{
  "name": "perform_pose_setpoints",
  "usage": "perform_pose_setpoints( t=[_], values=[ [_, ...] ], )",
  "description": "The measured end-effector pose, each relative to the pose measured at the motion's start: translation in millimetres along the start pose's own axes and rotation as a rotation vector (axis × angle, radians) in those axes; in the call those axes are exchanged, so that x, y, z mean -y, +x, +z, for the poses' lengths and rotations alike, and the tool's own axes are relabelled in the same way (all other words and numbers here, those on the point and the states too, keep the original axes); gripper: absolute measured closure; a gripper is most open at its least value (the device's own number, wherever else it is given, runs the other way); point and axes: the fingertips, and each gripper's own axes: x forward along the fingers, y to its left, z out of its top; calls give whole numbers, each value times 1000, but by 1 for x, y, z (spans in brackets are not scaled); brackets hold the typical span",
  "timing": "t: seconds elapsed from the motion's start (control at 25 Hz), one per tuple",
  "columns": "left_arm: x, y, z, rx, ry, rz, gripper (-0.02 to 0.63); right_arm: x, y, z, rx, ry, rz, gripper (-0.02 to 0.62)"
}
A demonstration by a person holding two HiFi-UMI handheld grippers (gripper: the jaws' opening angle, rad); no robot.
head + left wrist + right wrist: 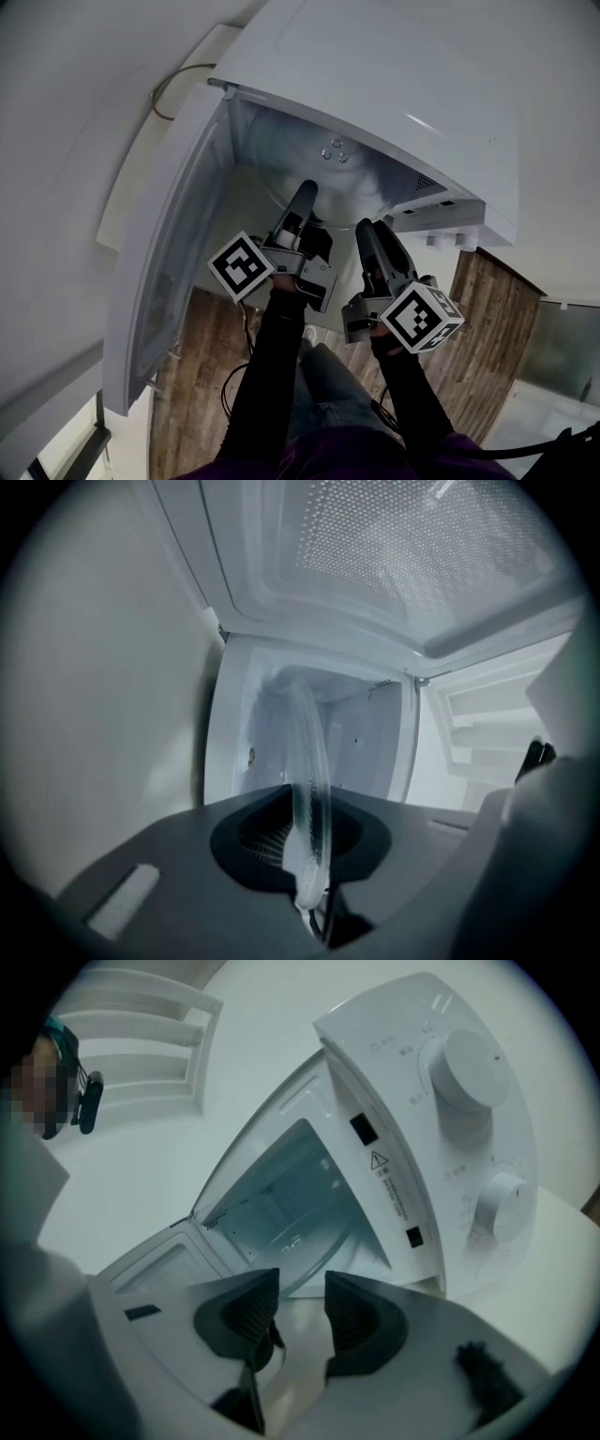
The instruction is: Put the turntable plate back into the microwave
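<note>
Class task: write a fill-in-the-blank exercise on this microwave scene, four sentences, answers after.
1. The left gripper is shut on the rim of the glass ____.
2. The right gripper holds ____.
3. The door of the microwave stands ____.
4. The panel has ____ knobs.
Missing words: plate; nothing; open; two.

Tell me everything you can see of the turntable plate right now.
The turntable plate is a clear glass disc with a thick, rippled-looking rim. In the left gripper view it shows edge-on, clamped at its near rim by the left tongs, and it reaches forward into the open microwave. Nothing else visibly touches it. Whether its far side rests on anything cannot be told.
</note>
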Motion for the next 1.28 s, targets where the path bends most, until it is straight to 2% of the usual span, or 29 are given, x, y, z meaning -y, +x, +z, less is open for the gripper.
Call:
perform_pose_setpoints(
  t=[0.44, 0.68, 0.96, 1.28],
  values=[
    [-2, 24, 11, 22, 9, 32, 572, 6, 0, -18, -60, 29, -9, 449],
    [-5, 35, 13, 16, 16, 31, 571, 7, 2, -14, -63, 28, -9, 449],
    [-14, 47, 15, 1, 24, 84, 571, 9, 4, -15, -68, 11, -13, 449],
    [-19, 58, 15, -9, 25, 109, 571, 13, 7, -19, -84, 7, -23, 449]
  ],
)
